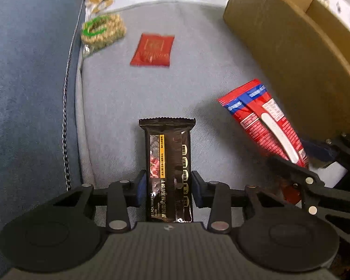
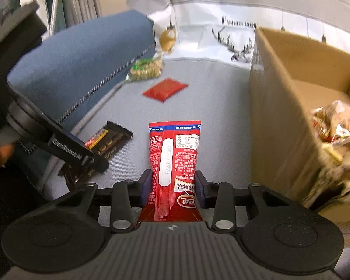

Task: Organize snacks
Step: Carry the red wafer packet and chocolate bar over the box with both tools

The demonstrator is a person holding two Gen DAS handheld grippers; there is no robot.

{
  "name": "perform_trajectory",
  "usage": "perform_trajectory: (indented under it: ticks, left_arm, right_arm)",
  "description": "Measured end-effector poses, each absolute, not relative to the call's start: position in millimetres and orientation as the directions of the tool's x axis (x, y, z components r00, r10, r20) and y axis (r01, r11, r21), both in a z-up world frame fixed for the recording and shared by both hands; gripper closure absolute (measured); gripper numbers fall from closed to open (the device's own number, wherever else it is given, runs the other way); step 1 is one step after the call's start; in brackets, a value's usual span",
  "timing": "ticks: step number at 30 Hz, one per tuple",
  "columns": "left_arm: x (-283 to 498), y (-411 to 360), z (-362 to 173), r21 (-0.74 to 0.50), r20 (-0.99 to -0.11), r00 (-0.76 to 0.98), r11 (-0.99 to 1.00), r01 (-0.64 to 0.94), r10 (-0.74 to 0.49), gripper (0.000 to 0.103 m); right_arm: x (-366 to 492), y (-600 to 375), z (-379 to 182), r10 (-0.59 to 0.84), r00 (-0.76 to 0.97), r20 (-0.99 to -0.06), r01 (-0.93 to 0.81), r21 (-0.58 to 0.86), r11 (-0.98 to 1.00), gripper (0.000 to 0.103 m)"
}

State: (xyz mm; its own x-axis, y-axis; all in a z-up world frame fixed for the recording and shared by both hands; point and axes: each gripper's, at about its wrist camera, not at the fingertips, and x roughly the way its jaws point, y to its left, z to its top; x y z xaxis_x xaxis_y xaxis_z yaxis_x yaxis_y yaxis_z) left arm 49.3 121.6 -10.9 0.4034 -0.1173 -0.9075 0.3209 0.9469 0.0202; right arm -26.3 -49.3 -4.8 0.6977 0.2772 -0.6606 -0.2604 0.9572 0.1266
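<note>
A black cracker pack (image 1: 168, 163) lies lengthwise on the grey cushion (image 1: 128, 93), and my left gripper (image 1: 169, 184) is shut on its near half, a blue pad against each long edge. To its right, a red-and-blue snack pack (image 1: 263, 121) is held by the other gripper. In the right wrist view my right gripper (image 2: 173, 185) is shut on that red pack (image 2: 175, 154), whose sides pinch in at the pads. The black pack (image 2: 112, 140) shows at the left under the left gripper's finger (image 2: 67, 149).
An open cardboard box (image 2: 280, 98) stands to the right with a crinkly snack bag (image 2: 336, 128) inside. Farther back lie a small red sachet (image 1: 152, 50) and a green-labelled pack (image 1: 102, 31). A blue cushion (image 1: 30, 81) with a zip borders the left side.
</note>
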Motion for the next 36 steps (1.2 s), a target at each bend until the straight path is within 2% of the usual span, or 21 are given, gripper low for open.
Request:
perform_trajectory:
  ticks: [12, 21, 24, 28, 36]
  left_arm:
    - [40.7, 128.6, 1.9, -0.021, -0.871, 0.466, 0.958, 0.286, -0.158, 0.06]
    - [35.6, 127.5, 6.3, -0.019, -0.85, 0.5, 0.958, 0.287, -0.167, 0.06]
    - [38.4, 127.4, 5.4, -0.026, -0.851, 0.496, 0.958, 0.286, -0.171, 0.06]
    - [38.6, 126.3, 6.0, -0.02, -0.851, 0.5, 0.96, 0.281, -0.164, 0.06]
    - [30.5, 127.5, 13.8, 0.015, -0.816, 0.561, 0.966, 0.258, -0.137, 0.06]
  right_arm:
    - [-42.1, -57.3, 59.5, 0.315, 0.787, -0.531, -0.299, 0.119, 0.947, 0.065]
    - [-51.5, -109.7, 121.5, 0.285, 0.881, -0.377, -0.287, 0.051, 0.957, 0.065]
    - [-53.9, -131.2, 121.2, 0.254, 0.899, -0.357, -0.262, 0.026, 0.965, 0.065]
    - [-52.1, -149.7, 100.2, 0.214, 0.897, -0.387, -0.215, 0.041, 0.976, 0.065]
    - [-51.9, -156.7, 83.9, 0.236, 0.896, -0.376, -0.212, 0.104, 0.972, 0.065]
